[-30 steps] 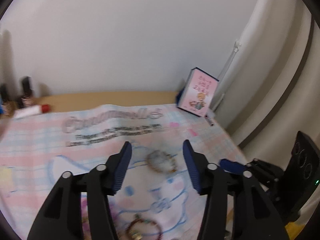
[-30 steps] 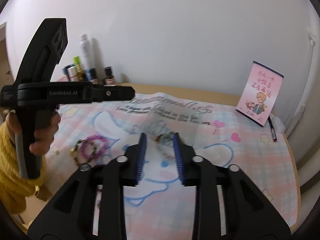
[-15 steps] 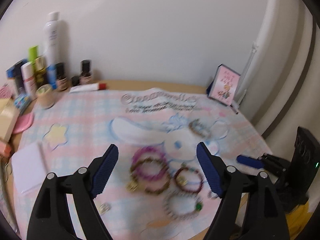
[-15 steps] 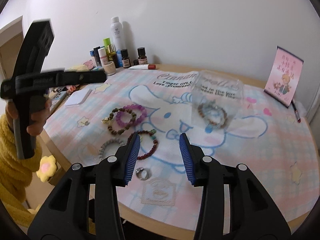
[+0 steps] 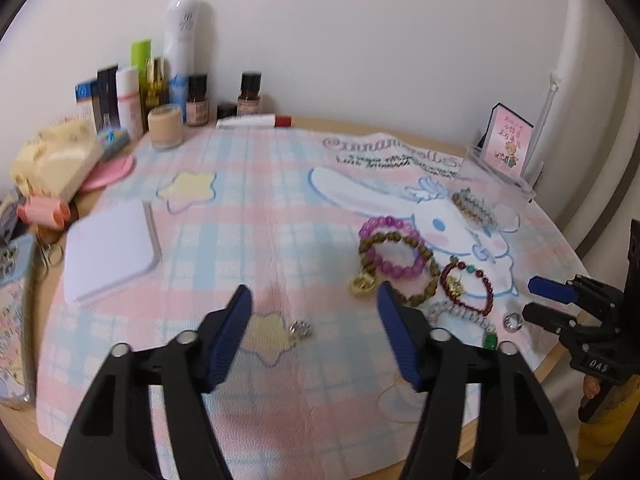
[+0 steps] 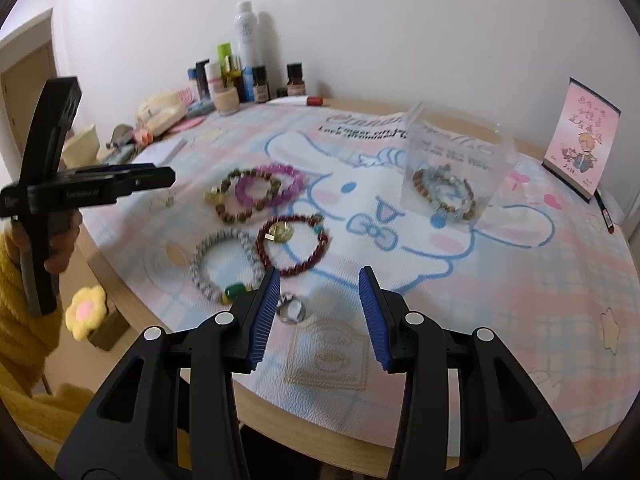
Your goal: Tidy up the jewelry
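since a moment ago both views have dropped closer to the counter [image 6: 328, 420], and the left tool [image 5: 312, 300] has just been narrowing its jaws from a wider spread; nothing sits between them, so it hangs released above the pink checked cloth [image 5: 240, 208], with a small silver charm [image 5: 300, 328] lying just ahead of its tips. the right tool [image 6: 316, 284] is also released, gripping nothing, its jaws parted over the cloth with a silver ring [image 6: 291, 309] just by its left finger. the loose jewelry lies in a cluster on the cloth: a purple bead bracelet [image 6: 268, 188] overlapping a brown bead bracelet [image 6: 236, 208], a dark red bracelet [image 6: 298, 248] with a gold charm, and a grey bracelet [image 6: 224, 268] with a green bead. one more bracelet sits inside a clear box [image 6: 452, 160], whose walls are hard to trace against the print. in the left view that box is barely visible and the grey bracelet is partly hidden behind the tool's finger. bottles [image 5: 180, 60] line the wall, blurred. a pink card [image 6: 580, 136] stands at the far right. the hand in a yellow sleeve [image 6: 24, 320] is cut off by the frame edge.
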The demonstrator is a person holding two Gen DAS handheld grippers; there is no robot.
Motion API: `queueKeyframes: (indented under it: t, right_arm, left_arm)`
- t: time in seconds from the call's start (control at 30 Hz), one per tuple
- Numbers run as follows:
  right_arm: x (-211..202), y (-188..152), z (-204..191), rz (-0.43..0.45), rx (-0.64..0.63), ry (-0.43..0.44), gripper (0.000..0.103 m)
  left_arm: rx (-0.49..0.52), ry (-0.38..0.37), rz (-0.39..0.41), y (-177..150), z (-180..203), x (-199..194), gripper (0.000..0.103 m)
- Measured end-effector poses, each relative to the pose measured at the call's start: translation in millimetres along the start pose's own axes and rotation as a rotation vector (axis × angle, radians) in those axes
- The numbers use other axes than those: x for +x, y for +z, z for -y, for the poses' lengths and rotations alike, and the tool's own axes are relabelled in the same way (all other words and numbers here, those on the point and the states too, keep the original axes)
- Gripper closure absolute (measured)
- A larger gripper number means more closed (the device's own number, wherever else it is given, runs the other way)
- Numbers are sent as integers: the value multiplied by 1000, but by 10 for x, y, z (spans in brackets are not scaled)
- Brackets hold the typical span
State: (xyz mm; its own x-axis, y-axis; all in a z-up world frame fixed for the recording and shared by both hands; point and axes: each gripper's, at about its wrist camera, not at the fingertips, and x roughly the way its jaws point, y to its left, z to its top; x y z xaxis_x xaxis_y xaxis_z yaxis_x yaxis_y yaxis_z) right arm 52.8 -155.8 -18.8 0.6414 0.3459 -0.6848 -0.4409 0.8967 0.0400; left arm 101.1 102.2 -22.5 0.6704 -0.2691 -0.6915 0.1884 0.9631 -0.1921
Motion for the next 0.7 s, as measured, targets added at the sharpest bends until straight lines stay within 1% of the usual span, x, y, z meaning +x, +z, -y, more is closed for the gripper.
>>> queueKeyframes:
  t: [0.07, 0.1, 0.2, 0.27, 0.33, 0.37, 0.4, 0.57, 0.63, 0.7]
  right_arm:
    - [27, -32, -12, -7, -6, -1, 64]
    - [36, -42, -16, -8, -6, 0, 64]
    - [56, -65, -28, -6, -9, 2, 64]
    - [67, -64, -27, -11, -5, 5, 64]
    - [68, -67, -37, -9, -9, 3, 64]
    - [68, -66, -40, -10, -12, 2, 64]
    - [68, -65, -45, -12, -13, 7, 66]
    - [68, -65, -63, -14, -25, 14, 72]
    - [72, -60, -73, -15, -26, 24, 78]
    - [75, -54, -97, -15, -37, 25, 81]
  left_arm:
    - [-19, -13, -24, -31, -42, 51, 51]
    - [-15, -11, -32, -41, -34, 65, 56]
    - [-12, -9, -50, -76, -47, 110, 63]
    - [-9, -5, -48, -89, -51, 110, 65]
    - [-4, 6, -50, -90, -44, 109, 69]
    - [-9, 4, -49, -95, -47, 107, 73]
    - [-14, 4, -51, -96, -53, 110, 77]
    - [-21, 16, -45, -104, -79, 108, 82]
    - [-22, 20, -43, -106, -86, 106, 84]
    - [-23, 21, -43, -104, -95, 106, 86]
